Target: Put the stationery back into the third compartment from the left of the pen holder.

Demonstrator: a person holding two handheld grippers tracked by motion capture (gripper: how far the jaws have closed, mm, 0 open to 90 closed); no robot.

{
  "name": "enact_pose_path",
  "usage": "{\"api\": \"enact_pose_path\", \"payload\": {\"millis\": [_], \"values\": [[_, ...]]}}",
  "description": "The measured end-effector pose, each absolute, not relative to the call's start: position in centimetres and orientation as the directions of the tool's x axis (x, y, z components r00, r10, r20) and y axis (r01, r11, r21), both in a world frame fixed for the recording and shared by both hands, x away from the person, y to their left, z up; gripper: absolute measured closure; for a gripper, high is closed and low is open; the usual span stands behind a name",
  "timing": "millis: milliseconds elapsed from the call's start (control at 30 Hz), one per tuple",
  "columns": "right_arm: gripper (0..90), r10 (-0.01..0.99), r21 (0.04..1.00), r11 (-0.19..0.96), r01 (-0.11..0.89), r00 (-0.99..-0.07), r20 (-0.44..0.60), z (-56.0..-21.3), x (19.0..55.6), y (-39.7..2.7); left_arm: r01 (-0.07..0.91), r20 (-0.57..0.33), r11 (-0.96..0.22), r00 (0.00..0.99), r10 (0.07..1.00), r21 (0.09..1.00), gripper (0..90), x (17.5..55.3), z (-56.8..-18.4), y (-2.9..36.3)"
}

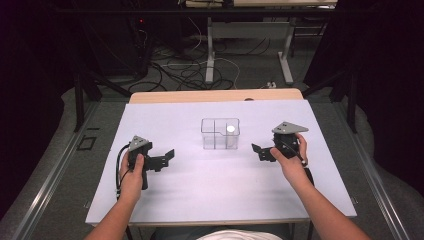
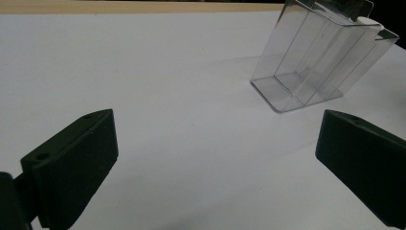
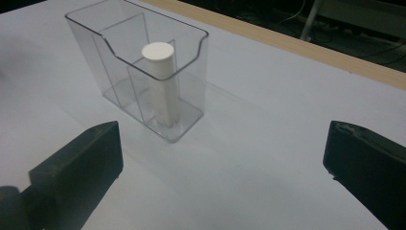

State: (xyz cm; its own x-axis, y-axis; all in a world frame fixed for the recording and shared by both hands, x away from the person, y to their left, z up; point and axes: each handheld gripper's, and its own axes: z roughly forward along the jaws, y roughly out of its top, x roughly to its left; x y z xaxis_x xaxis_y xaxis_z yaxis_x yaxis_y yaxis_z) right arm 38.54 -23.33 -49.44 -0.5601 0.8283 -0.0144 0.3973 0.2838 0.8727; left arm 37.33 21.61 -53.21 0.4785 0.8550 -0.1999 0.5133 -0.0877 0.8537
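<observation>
Clear divided box is placed mid-surface on white sheeting, a white cylinder upright in one compartment. Left tongs and right tongs are held wide apart beside it. Cables are strewn beyond.

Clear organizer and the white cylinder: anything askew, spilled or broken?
Nothing stands out. The clear organizer sits upright on the white table cover, intact, and the white cylinder stands upright in one compartment. Both claws are open and apart from it.

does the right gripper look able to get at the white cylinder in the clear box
Probably yes: the right gripper is open, the white cylinder stands upright in the open-topped clear box, nothing between them.
</observation>
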Motion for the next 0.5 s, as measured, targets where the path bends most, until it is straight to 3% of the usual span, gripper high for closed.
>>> {"api": "enact_pose_path", "payload": {"millis": [500], "values": [[0.0, 0.892, 0.860, 0.201, 0.469, -0.450, 0.037, -52.1, 38.6, -28.3, 0.519, -0.204, -0.080, 0.467, 0.860, 0.851, 0.6, 37.4, -53.2, 21.9]]}}
